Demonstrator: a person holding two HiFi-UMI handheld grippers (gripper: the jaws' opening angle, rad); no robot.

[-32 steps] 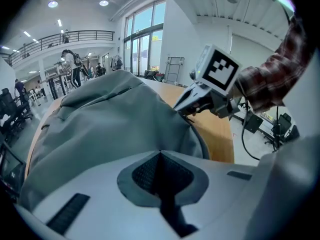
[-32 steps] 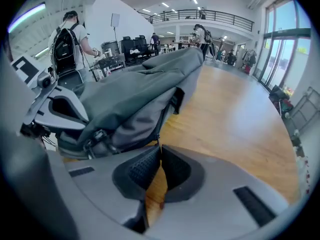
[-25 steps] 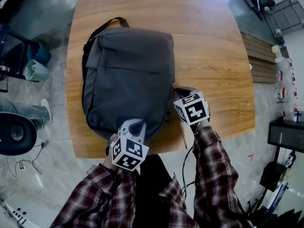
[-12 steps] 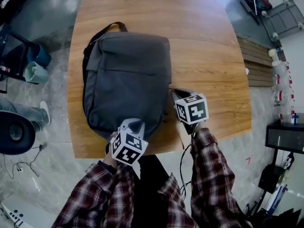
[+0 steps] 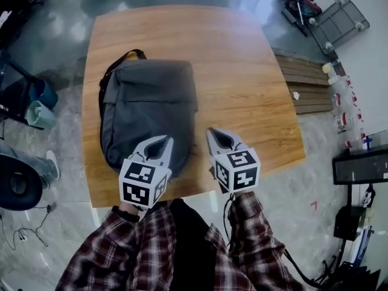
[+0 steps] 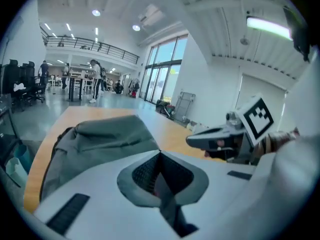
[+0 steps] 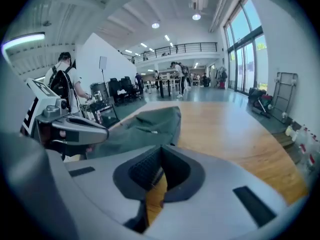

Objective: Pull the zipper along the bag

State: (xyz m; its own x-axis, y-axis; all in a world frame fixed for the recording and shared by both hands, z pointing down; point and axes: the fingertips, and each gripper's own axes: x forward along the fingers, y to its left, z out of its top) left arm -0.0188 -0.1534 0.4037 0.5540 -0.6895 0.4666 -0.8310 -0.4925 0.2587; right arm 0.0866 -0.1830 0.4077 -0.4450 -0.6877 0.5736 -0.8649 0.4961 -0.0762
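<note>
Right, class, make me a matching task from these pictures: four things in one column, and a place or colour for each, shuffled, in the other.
1 backpack
2 table
3 left gripper
4 right gripper

A over bare wood beside the backpack
B dark grey
C light brown wood
D above the backpack's near end

Pairs: 1-B, 2-C, 3-D, 4-A

No words, brands or numbers are showing readably anywhere. The left gripper (image 5: pixel 165 140) and right gripper (image 5: pixel 213 132) are carrying cubes (image 5: pixel 143 185) bearing only black-and-white square patterns.
</note>
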